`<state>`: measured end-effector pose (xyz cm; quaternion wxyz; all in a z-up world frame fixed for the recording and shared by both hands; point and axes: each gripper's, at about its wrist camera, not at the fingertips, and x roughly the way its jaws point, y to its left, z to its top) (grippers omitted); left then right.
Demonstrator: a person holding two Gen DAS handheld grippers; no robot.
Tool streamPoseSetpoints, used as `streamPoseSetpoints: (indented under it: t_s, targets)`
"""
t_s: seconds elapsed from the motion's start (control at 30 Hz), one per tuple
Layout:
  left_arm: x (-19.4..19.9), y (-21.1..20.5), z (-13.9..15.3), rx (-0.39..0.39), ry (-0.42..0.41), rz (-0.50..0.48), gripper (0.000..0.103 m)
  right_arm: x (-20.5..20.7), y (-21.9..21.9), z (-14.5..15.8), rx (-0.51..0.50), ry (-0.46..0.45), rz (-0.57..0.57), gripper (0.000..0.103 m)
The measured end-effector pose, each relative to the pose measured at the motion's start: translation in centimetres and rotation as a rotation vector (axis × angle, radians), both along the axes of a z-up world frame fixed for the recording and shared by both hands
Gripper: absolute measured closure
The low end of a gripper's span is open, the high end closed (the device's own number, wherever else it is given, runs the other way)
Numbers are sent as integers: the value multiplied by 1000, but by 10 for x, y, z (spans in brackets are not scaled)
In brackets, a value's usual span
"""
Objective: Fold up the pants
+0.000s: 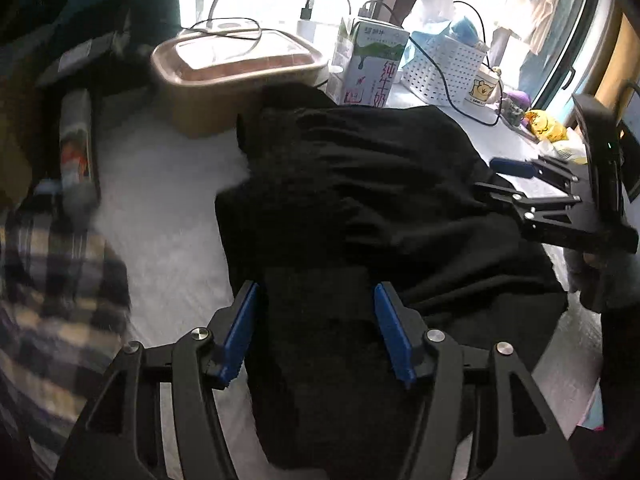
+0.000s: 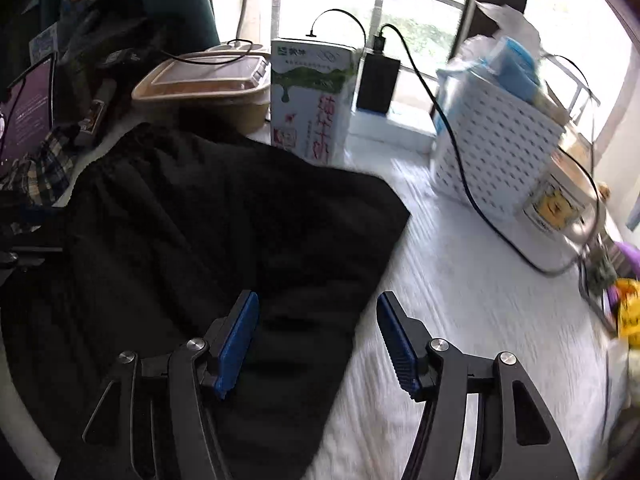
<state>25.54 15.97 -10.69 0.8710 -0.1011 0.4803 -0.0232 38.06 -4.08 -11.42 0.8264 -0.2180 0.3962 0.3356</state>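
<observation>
At the back of the white table (image 2: 460,300), under the window, a tan food box (image 1: 236,76) with a clear lid stands closed, its contents only a reddish-brown blur to me; a cable lies across the lid. Just right of it stands a milk carton (image 2: 308,96), white with green print and red characters. Beyond that a white perforated basket (image 2: 496,156) holds blue packets and crumpled white tissue or paper, and beside it is a white mug (image 1: 482,88) with a yellow cartoon figure; I cannot see inside it. A black power bank (image 2: 376,84) stands behind the carton, and its black cable (image 2: 460,160) trails across the basket front to the tabletop. On the left edge lies a plaid cloth (image 1: 56,280). The black pants (image 1: 360,200) lie bunched in the middle of the table, soft and creased, their far end touching the food box and reaching close to the carton. My left gripper (image 1: 316,332) stands wide, blue ribbed pads on either side of a fold of the pants without pinching it. My right gripper (image 2: 316,344) is also spread wide over the pants' right edge, one pad above cloth, the other above bare table.
</observation>
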Motion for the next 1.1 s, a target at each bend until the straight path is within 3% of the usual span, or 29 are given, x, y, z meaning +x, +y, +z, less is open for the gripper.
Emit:
streamPoseSetpoints:
  t_s: [0.23, 0.3, 0.43, 0.7, 0.93, 1.1]
  targets:
    - [-24, -7, 5, 20, -15, -14, 44, -49, -33, 11, 68, 15, -32, 40]
    - [-29, -7, 0, 17, -4, -11, 44, -62, -26, -2, 20, 53, -21, 40]
    - [-41, -10, -2, 24, -11, 1, 41, -83, -34, -3, 27, 46, -51, 39]
    - [-58, -15, -3, 37, -12, 9, 35, -128, -55, -3, 4, -11, -69, 39]
    - [-74, -14, -6, 52, -27, 7, 30, -142, -61, -6, -19, -60, -79, 39]
    - [-81, -9, -4, 39, 0, -9, 27, -147, -66, -4, -29, -45, -76, 39]
